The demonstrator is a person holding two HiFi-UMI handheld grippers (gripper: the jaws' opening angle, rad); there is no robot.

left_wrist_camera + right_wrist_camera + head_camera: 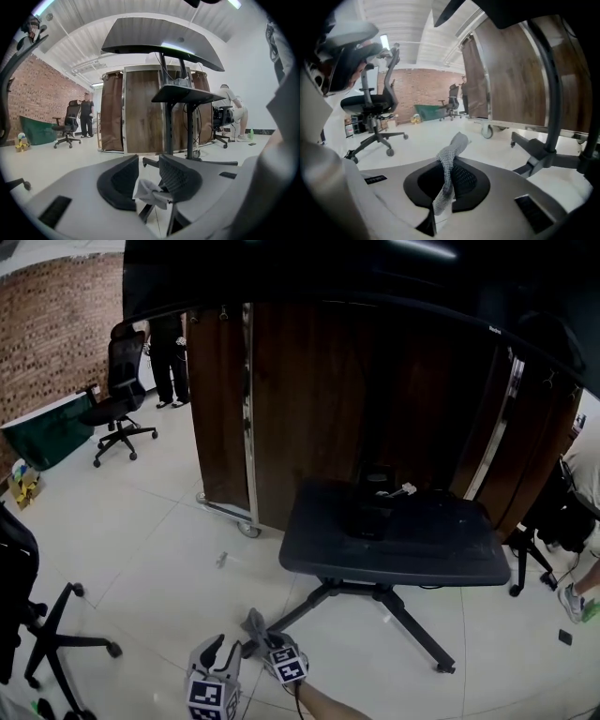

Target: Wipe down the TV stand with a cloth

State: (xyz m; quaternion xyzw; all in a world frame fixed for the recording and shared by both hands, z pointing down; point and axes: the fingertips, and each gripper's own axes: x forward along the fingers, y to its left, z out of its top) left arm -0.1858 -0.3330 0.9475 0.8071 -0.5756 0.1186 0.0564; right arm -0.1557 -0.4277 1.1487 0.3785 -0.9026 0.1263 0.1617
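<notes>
A white tiled floor [159, 549] runs back to a brick wall [56, 334] and a tall dark wooden cabinet [319, 399] on casters. In front of the cabinet stands the TV stand [431, 545]. Its dark, rimmed shelf holds a small black box [367, 514] and, just behind it, a small white item [401, 490] too small to identify.

The cloth [452, 152], a grey mesh rag, is low over the floor near the stand's front-left leg, well short of the shelf. The right gripper [447, 185] is clenched on it, and the free end stands up past the jaws. The left gripper [148, 169] sits just beside it with its jaws spread. A pale corner of the cloth shows in that gap against the right jaw, unclamped.

The screen above the stand is cut off by the top edge of the head view, and the shelf hides most of the stand's post. An office chair [28, 624] at the left edge and a person [589, 512] at the right edge are only partly in frame.
</notes>
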